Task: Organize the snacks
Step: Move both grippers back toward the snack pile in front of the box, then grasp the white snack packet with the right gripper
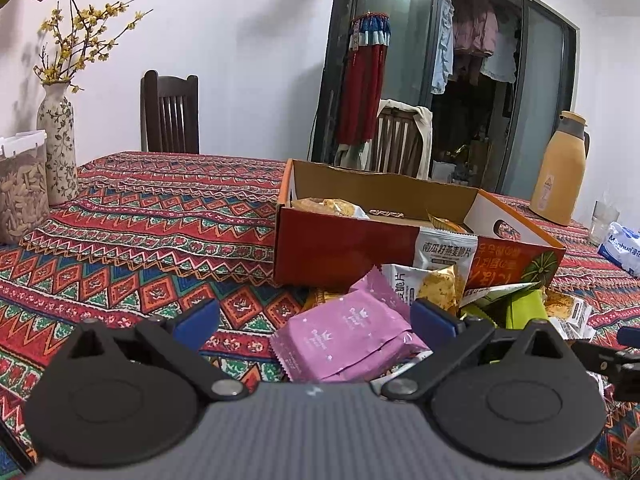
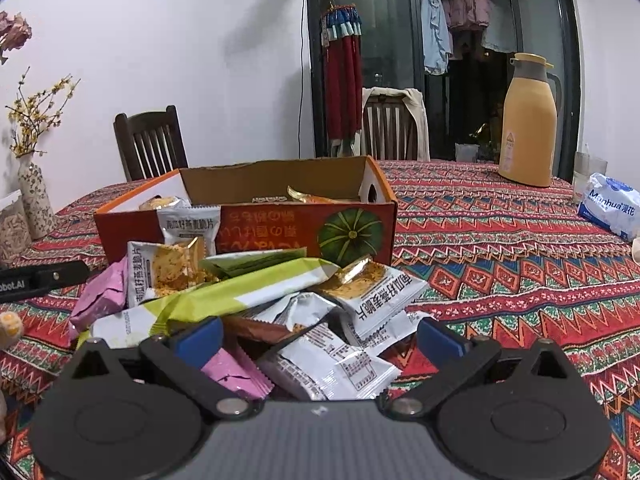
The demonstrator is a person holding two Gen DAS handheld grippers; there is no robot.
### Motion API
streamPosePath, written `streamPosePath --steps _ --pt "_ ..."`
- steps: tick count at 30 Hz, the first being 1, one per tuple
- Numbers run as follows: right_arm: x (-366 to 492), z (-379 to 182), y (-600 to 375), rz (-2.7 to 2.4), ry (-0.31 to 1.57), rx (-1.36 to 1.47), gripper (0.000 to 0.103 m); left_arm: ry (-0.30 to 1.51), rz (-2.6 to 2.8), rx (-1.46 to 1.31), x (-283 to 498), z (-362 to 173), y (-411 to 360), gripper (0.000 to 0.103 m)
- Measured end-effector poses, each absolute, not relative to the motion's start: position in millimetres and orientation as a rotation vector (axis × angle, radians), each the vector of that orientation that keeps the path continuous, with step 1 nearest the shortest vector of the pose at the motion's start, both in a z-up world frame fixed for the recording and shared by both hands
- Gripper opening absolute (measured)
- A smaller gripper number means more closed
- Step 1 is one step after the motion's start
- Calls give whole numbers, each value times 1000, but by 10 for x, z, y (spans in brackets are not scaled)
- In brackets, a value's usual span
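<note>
Snack packets lie heaped on the patterned tablecloth [image 2: 500,248] just in front of the orange cardboard box [image 2: 280,228]; a few packets already sit inside it. Left gripper [image 1: 316,320] spread wide, empty, fingers either side of a pink packet [image 1: 344,336]. Right gripper [image 2: 320,338] likewise wide, empty, over a white packet [image 2: 340,364]. Judgement: packets light, crinkly, slick, contents brittle; pinch a sealed edge, gently
</note>
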State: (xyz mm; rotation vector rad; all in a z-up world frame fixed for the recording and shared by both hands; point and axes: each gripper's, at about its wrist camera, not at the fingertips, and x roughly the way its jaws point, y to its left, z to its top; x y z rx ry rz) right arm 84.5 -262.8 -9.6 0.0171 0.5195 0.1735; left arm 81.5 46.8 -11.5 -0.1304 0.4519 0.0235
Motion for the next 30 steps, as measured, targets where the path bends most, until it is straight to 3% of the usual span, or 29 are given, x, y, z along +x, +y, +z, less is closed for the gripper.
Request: streamPosePath --steps 6,8,13,30 --pt "911 -203 -2626 174 582 2 99 457 21 -138 827 -124 481 103" --pt "917 -225 -2620 176 591 -3 81 459 20 -138 827 -127 477 103" --pt "903 -247 -2582 207 600 -32 59 462 20 -139 835 -127 475 103" --pt "1016 -207 -2444 245 587 -152 63 467 22 -140 835 -138 472 103"
